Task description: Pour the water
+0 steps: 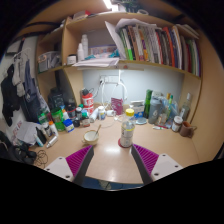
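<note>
On the desk (112, 165), seen from the gripper's own camera, nothing is being poured yet, so I'd call this the approach step. The gripper (113, 160) hangs above the near edge of the desk with its jaws spread wide and nothing between them, the purple pads (146, 156) pointing out toward the middle of the desktop.

Just ahead of the fingers, near the middle of the desk, stands a bottle (127, 130) with a light cap, upright, looks like clear plastic. A bit over from it, also just beyond the fingertips, sits a small cup (91, 137). The two are near each other but not touching. I can't tell how much water is in either one.

Toward the back edge of the desk it's a proper mess: a row of little bottles and jars (62, 118) at one side, a green bottle (148, 102) and a few more containers at the other. Above that is a shelf (120, 64) stuffed with books (155, 45).

My guess for the next move: push forward and slightly down so the bottle ends up between the pads, close on its body, then lift and tip it over the cup. The tight spacing means lining up carefully so a finger doesn't knock the cup.
</note>
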Demonstrator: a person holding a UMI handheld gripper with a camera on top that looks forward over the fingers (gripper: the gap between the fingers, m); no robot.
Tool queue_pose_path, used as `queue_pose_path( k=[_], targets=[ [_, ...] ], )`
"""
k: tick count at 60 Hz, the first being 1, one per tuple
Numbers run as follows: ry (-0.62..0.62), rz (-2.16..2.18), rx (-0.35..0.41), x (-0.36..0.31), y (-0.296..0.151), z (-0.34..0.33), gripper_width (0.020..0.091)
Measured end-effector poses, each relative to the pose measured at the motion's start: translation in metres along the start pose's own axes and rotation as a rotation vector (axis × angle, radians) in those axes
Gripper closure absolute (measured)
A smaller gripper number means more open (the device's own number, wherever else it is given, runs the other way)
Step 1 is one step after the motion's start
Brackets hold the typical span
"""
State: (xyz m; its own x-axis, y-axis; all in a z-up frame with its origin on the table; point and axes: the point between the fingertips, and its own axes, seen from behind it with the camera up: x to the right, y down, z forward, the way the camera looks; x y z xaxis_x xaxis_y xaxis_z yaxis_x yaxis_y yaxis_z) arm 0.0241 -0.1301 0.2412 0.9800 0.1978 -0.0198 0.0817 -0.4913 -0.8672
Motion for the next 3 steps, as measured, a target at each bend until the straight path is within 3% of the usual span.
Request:
queue_pose_path(
  k=[3],
  targets=[
    [-0.003,-0.013,0.009,-0.0054,-0.0072,-0.0123,0.026]
  ],
)
